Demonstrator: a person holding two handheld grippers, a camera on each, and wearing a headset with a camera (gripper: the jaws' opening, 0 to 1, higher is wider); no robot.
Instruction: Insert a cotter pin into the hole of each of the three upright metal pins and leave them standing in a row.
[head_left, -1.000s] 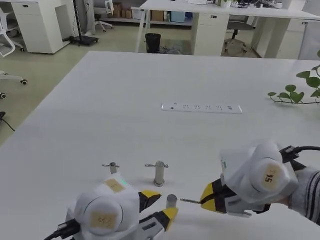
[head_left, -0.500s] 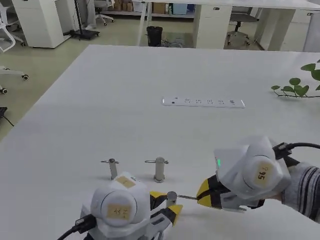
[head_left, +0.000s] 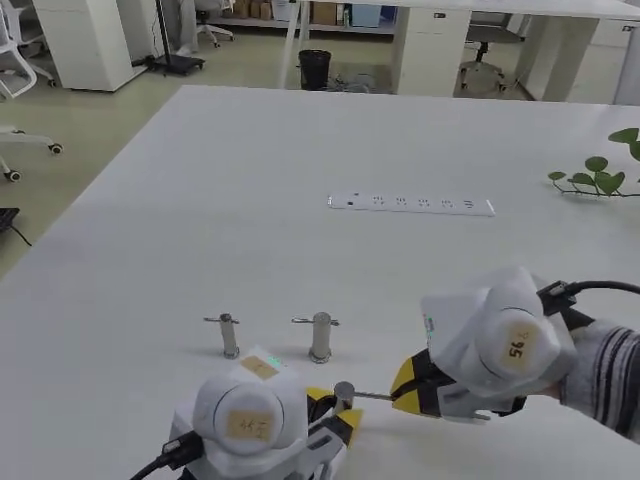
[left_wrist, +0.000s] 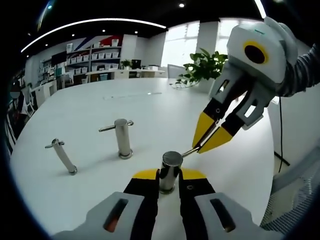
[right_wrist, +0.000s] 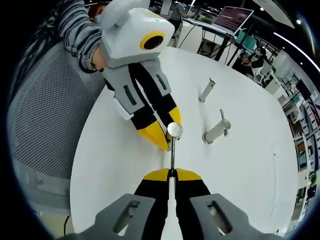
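Fingers (left_wrist: 146, 175) of the left gripper (left_wrist: 169, 176) pinched around the lower shaft of the near pin (left_wrist: 171, 164), likely to hold it upright and steady against a sideways push. Fingers (right_wrist: 186, 175) of the right gripper (right_wrist: 171, 174) pressed together on the tail of a cotter pin (right_wrist: 172, 150), held level and aimed straight along the fingers at the pin's head, seemingly to line up with the cross hole. Tip right at the head; in the hole or merely touching, impossible to tell. Right gripper set to the right of the pin, left gripper on its near side, each clear of the other.

Near pin close to the near edge of the bench (head_left: 300, 150), right of the other two. Middle pin (head_left: 320, 338) and left pin (head_left: 229, 335) standing free a little farther from that edge, apart from each other, each with a cotter pin already across its top.

Counted: three pins, all upright; three cotter pins, two seated, one in the fingers; two grippers. Also one power strip (head_left: 410, 205) mid-bench and one plant (head_left: 598, 175) at the right edge.
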